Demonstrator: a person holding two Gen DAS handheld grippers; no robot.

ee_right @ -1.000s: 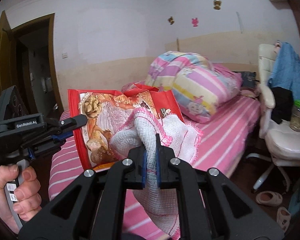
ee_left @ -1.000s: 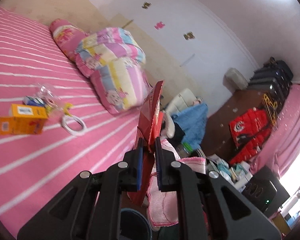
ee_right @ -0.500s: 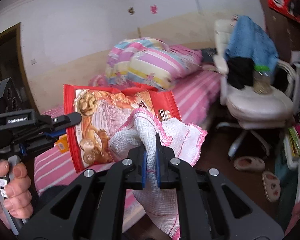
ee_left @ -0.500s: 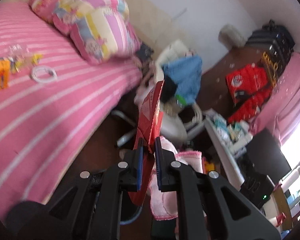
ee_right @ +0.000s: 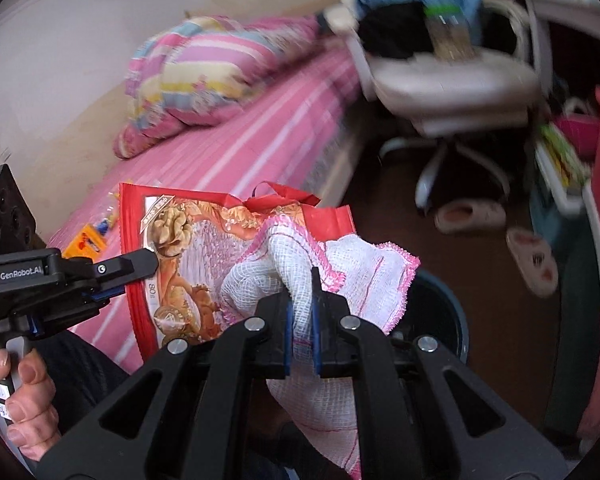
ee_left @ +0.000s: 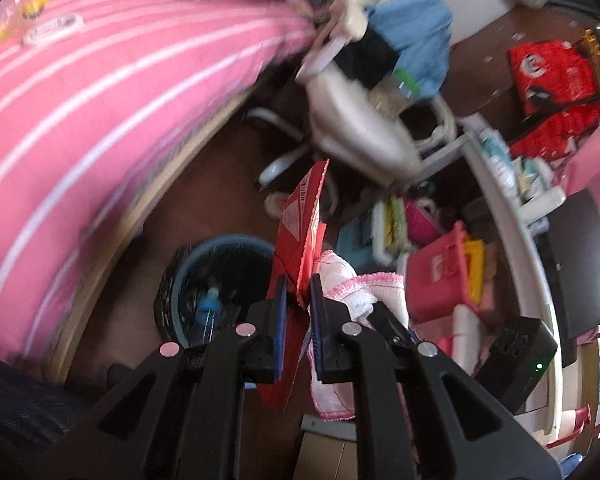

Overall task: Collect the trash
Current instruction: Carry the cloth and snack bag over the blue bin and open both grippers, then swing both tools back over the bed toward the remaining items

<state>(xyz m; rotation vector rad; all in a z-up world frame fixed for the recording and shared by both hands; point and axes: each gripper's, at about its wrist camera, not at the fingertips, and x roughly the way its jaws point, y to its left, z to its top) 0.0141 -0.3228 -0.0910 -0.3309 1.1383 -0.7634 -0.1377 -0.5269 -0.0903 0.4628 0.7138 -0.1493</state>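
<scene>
My left gripper (ee_left: 298, 294) is shut on a red snack bag (ee_left: 304, 220), held edge-on above the floor; the bag's printed face shows in the right wrist view (ee_right: 188, 264), with the left gripper (ee_right: 140, 266) clamped on its left edge. My right gripper (ee_right: 301, 300) is shut on a white cloth with pink trim (ee_right: 364, 276), which also shows in the left wrist view (ee_left: 352, 292). A blue trash bin lined with a black bag (ee_left: 220, 276) stands on the floor just below and left of the bag; its rim shows behind the cloth (ee_right: 444, 312).
A pink striped bed (ee_left: 80, 100) fills the left, with an orange box (ee_right: 86, 242) and small items on it. A white swivel chair (ee_left: 360, 120) with clothes stands ahead. Slippers (ee_right: 532, 256) lie on the floor. Cluttered shelves and red bags (ee_left: 440, 276) are at right.
Both grippers have swung away from the bed and tilted down towards the floor, still holding the bag and cloth. The trash bin has come into full view beneath them.
</scene>
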